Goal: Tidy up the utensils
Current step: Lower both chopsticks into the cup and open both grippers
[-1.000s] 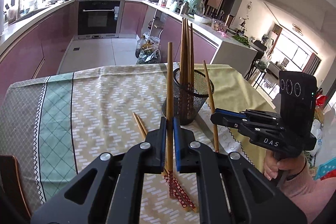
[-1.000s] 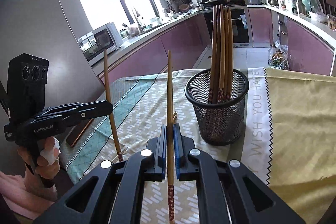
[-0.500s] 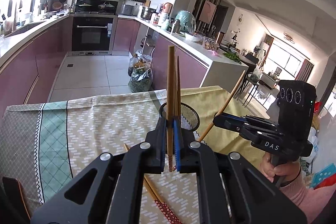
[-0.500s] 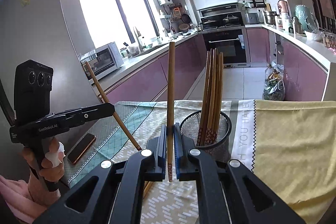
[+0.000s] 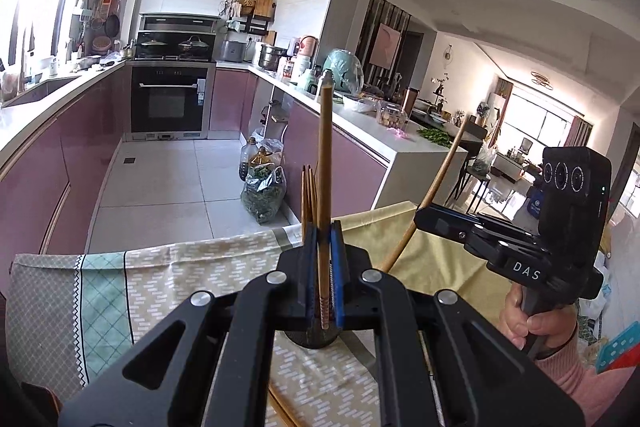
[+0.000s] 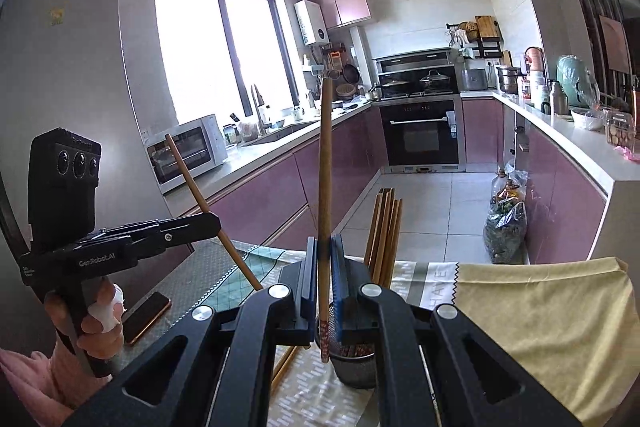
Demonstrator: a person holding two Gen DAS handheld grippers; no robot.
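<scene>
- Left tongs (image 5: 324, 267): clenched on a wooden chopstick (image 5: 325, 167). The stick stands nearly upright between the blue pads, with its patterned end just below them.
- Right tongs (image 6: 323, 267): clenched on a second chopstick (image 6: 325, 163), also nearly upright. Its red-patterned end hangs just over the rim of the mesh holder (image 6: 356, 367).
- In the left wrist view, the right tongs (image 5: 420, 217) appear at the right, gripped by a hand (image 5: 536, 323) in a pink sleeve; the chopstick they hold (image 5: 436, 183) leans to the upper right.
- In the right wrist view, the left tongs (image 6: 218, 223) appear at the left, gripped by a hand (image 6: 96, 327); the chopstick they hold (image 6: 208, 207) slants to the upper left.
- Mesh holder: stands on the counter (image 6: 540, 307), which is covered with a patterned cloth (image 5: 180, 287). Several chopsticks (image 6: 384, 231) stand bundled inside it.
- More chopsticks (image 5: 280, 407) lie loose on the cloth near the holder, partly hidden by the tongs.
- A phone (image 6: 146, 315) lies flat on the counter near the left hand.
</scene>
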